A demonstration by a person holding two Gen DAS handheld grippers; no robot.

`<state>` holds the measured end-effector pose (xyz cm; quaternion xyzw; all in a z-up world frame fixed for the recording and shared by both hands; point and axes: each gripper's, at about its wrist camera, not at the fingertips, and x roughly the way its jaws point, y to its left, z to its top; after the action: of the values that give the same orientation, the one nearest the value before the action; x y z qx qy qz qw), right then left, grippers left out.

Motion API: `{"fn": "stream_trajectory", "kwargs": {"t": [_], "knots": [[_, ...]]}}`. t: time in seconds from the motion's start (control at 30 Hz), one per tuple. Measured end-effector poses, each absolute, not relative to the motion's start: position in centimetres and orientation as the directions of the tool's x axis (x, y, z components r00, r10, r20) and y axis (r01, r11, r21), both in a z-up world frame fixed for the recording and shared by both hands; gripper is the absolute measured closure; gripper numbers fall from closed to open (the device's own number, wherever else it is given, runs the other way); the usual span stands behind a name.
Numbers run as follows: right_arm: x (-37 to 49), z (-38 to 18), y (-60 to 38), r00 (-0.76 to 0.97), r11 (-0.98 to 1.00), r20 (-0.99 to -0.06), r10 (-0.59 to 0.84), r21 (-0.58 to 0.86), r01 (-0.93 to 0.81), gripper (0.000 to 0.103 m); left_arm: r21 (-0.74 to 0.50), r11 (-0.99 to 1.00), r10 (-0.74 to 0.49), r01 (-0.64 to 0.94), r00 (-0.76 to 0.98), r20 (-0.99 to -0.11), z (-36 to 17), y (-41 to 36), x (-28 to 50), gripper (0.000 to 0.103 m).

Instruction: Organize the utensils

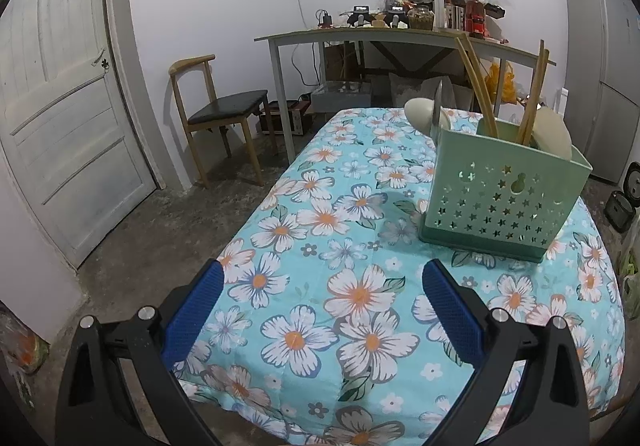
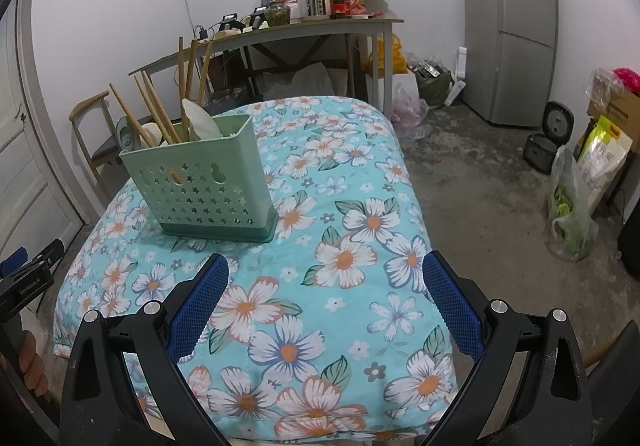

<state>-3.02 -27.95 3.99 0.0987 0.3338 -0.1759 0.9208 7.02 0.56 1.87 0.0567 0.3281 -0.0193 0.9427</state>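
Utensils: chopsticks (image 2: 158, 114) and pale spoons (image 2: 202, 124), all standing in green perforated holder (image 1: 500, 190); metal blade (image 1: 437, 112) upright beside them, compartment unclear. Holder upright on floral-covered table (image 1: 304, 286), toward far end, nearer left edge in right wrist view. No loose utensils visible on cloth; sorting judged complete or nearly so, nothing evident left to collect. Left gripper (image 1: 322, 322): fingers spread wide, empty, hovering low over near edge, aimed along table, holder ahead to its right. Right gripper (image 2: 325, 314): fingers equally wide apart, empty, above near edge, holder ahead to its left, well apart.
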Motion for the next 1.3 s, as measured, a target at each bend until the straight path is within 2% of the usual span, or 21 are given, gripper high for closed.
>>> {"fn": "stream_trajectory", "kwargs": {"t": [1.3], "knots": [[-4.0, 3.5, -28.5, 0.709, 0.922, -0.652, -0.268, 0.038, 0.384, 0.009, 0.104, 0.985, -0.04, 0.138, 0.77, -0.637, 1.5, -0.1, 6.5, 0.006]]}}
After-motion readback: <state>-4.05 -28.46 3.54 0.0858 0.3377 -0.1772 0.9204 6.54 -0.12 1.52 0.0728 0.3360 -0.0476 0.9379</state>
